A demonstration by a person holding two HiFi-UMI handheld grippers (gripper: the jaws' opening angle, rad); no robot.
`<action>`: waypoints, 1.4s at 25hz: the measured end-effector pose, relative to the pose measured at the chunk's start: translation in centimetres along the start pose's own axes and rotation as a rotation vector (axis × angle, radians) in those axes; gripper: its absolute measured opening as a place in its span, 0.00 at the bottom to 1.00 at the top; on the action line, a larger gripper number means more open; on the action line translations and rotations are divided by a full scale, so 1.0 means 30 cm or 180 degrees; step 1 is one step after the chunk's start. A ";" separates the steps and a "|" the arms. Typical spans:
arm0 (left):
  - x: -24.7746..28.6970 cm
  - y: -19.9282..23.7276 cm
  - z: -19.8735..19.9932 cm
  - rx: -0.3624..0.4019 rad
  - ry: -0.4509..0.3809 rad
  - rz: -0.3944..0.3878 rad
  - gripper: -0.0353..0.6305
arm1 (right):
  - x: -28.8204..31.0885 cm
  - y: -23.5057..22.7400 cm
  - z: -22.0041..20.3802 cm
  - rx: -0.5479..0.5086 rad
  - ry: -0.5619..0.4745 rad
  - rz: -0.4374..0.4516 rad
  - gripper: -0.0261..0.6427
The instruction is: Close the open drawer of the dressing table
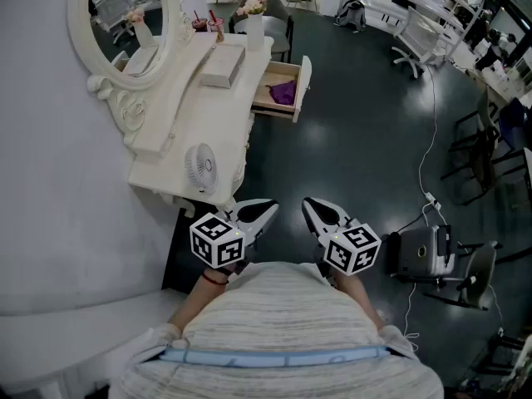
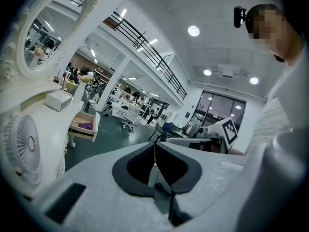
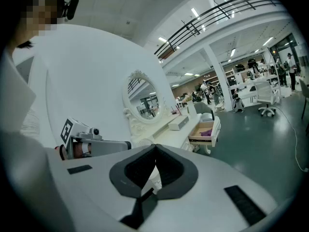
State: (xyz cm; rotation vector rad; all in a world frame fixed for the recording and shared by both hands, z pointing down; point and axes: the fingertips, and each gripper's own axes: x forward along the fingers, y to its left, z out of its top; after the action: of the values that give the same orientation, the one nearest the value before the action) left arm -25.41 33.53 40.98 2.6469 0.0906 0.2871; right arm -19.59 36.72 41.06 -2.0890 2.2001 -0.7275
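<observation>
The white dressing table (image 1: 179, 115) stands against the wall at upper left, its drawer (image 1: 284, 90) pulled out toward the dark floor with a purple cloth (image 1: 284, 92) inside. The same open drawer (image 2: 84, 125) shows far off in the left gripper view, and the drawer (image 3: 205, 131) in the right gripper view too. My left gripper (image 1: 264, 212) and right gripper (image 1: 312, 209) hang close to my body, well short of the drawer. Both are shut with nothing between their jaws. The left gripper (image 2: 154, 146) and the right gripper (image 3: 155, 149) show their tips meeting.
On the tabletop lie a small white fan (image 1: 200, 169), a white box (image 1: 222, 66) and a vase of flowers (image 1: 253, 19). An oval mirror (image 1: 129, 15) hangs behind. A chair (image 1: 278, 19) stands past the drawer. A cable (image 1: 428, 140) and office chairs (image 1: 440, 252) are at right.
</observation>
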 end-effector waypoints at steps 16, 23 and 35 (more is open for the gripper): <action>-0.004 0.007 -0.005 -0.0049 -0.0006 0.0005 0.08 | 0.010 0.004 -0.006 0.0053 0.0013 0.0025 0.05; -0.034 0.049 0.006 -0.0133 -0.0069 0.0002 0.08 | 0.045 0.010 0.001 0.0054 0.0031 -0.0002 0.06; 0.161 0.140 0.057 -0.0258 -0.0037 0.0003 0.08 | 0.109 -0.176 0.066 0.0116 0.0112 -0.0056 0.06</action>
State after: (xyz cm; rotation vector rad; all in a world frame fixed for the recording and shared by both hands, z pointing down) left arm -20.25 29.57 42.34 2.5682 0.0723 0.2700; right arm -14.31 33.03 42.07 -2.0972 2.1711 -0.8055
